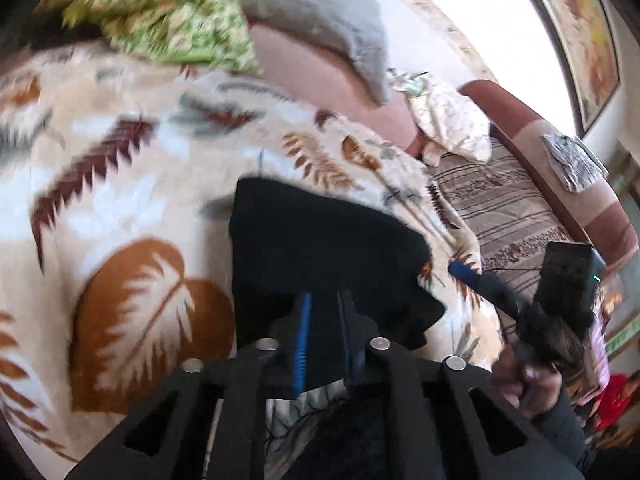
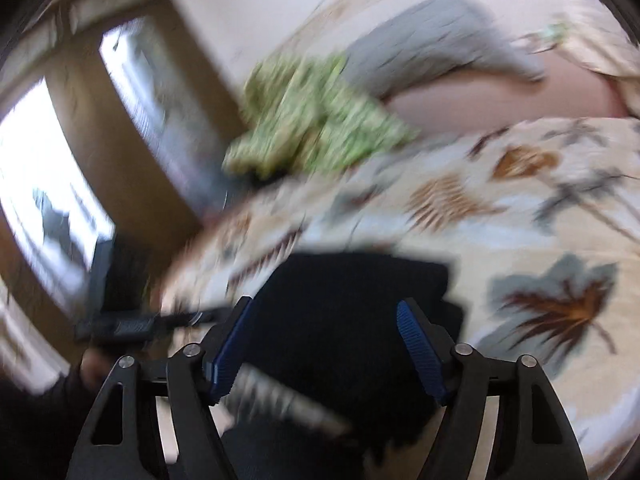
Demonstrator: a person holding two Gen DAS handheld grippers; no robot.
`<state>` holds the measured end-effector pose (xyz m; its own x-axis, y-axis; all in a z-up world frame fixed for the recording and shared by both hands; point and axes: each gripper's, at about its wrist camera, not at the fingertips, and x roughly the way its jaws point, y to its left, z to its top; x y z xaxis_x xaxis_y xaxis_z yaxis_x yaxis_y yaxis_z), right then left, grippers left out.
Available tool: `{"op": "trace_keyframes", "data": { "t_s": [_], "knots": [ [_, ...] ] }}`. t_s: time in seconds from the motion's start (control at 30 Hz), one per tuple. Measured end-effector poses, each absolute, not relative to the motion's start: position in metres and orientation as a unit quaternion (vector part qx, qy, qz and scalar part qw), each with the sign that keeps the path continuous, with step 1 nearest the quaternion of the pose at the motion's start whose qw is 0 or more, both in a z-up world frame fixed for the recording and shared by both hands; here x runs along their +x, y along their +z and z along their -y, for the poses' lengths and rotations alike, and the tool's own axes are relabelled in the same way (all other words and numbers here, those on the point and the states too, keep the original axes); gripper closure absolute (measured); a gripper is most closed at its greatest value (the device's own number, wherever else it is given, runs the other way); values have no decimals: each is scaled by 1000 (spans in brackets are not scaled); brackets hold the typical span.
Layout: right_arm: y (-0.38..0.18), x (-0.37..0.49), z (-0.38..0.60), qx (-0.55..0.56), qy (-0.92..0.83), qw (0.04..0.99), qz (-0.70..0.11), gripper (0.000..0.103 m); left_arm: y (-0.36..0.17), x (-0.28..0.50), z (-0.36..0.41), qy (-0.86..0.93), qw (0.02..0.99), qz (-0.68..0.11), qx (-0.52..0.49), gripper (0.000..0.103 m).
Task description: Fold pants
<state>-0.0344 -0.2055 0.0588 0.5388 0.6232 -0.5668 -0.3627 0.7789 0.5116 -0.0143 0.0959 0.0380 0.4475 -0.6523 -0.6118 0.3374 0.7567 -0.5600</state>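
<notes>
Black pants (image 1: 320, 248) lie as a compact dark rectangle on the leaf-print blanket (image 1: 132, 184), near its front edge; judging by the squared outline they are already folded at least once. Fabric is matte, soft, no visible seams; blur hides detail.

Left gripper (image 1: 325, 320): jaws narrow, nearly together, tips over the near edge of the pants. Looks like a pinch on a hem, probably to drag or lift a layer for the next fold, but dark cloth against black fingers means I cannot tell if cloth is really caught.

Right gripper (image 2: 328, 320): jaws spread, ribbed blue pads (image 2: 420, 348) clearly apart, pants seen between them; nothing pressed. Likely lining up to grab the opposite edge so both ends travel together.

Blanket is fleecy, cream with brown and grey fronds. Behind it: a crumpled green-patterned cloth (image 1: 168, 12), a grey plush cushion (image 1: 320, 24), a pink sofa back (image 1: 320, 76). Right view heavily motion-smeared.
</notes>
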Motion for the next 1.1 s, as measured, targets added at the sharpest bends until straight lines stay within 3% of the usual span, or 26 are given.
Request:
{"op": "trace_keyframes", "data": {
  "t_s": [0.07, 0.1, 0.2, 0.43, 0.67, 0.77, 0.9, 0.97, 1.1],
  "knots": [
    [39, -25, 189, 116, 255, 842, -461, 61, 19, -10, -89, -290, 821, -453, -189, 100],
    [23, -21, 187, 96, 233, 827, -502, 60, 15, -9, -80, -292, 820, -459, -179, 101],
    [16, -22, 192, 103, 222, 815, -526, 61, 2, -12, -56, -298, 827, -460, -126, 101],
    [20, -27, 196, 106, 226, 824, -509, 62, 16, 2, -53, -311, 822, -460, -125, 101],
    [58, -13, 217, 146, 211, 878, -405, 59, 70, 30, -76, -324, 851, -383, -155, 96],
    [58, 11, 205, 125, 218, 887, -388, 59, 49, 64, -71, -308, 833, -415, -197, 96],
    [2, 37, 194, 92, 180, 856, -476, 61, -2, 90, -48, -271, 806, -489, -196, 96],
    [-11, 35, 206, 140, 181, 856, -464, 61, -7, 91, -46, -264, 812, -481, -198, 96],
    [-9, 34, 202, 124, 181, 861, -459, 61, -5, 94, -37, -258, 813, -486, -189, 96]
  ]
}}
